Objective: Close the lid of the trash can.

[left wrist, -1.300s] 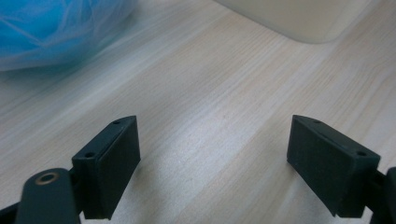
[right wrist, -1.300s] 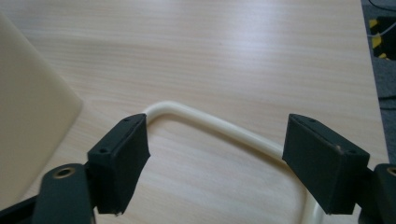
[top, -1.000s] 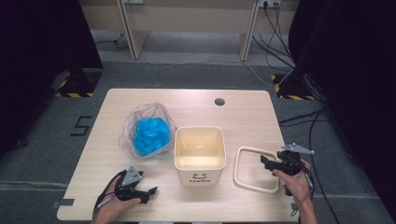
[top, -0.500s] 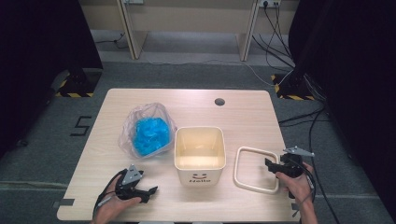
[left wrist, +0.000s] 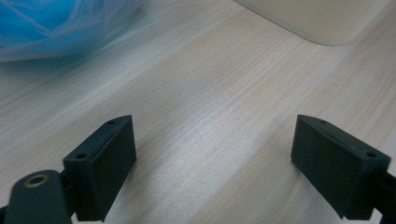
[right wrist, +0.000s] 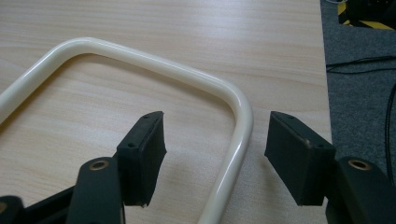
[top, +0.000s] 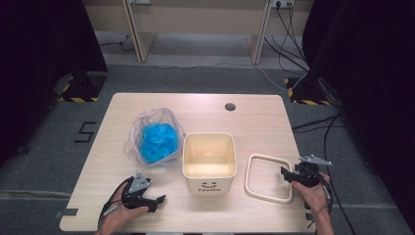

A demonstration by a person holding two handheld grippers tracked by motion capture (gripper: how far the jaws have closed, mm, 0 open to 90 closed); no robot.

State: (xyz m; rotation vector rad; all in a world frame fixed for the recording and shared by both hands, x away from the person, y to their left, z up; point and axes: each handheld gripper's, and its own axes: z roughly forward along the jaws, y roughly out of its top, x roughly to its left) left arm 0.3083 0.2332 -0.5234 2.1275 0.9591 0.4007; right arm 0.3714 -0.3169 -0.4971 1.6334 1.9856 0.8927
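Right gripper [right wrist: 212, 154] jaws spread, straddling cream ring [right wrist: 238, 140] rail at lower right of frame, rail running lengthwise between them, unclamped. Left gripper [left wrist: 215, 163] spread wide, empty, lower left, farther from ring.

On the table [top: 254, 115] in front of me, the bin [top: 209, 161] stood near the middle. The bag [top: 152, 137] lay just to its left and a little farther back. The ring [top: 266, 177] lay flat to the bin's right, close beside it. My left gripper [top: 155, 201] sat near the front edge, before the bag. My right gripper [top: 285, 175] straddled the ring's right side, one jaw inside, one outside.
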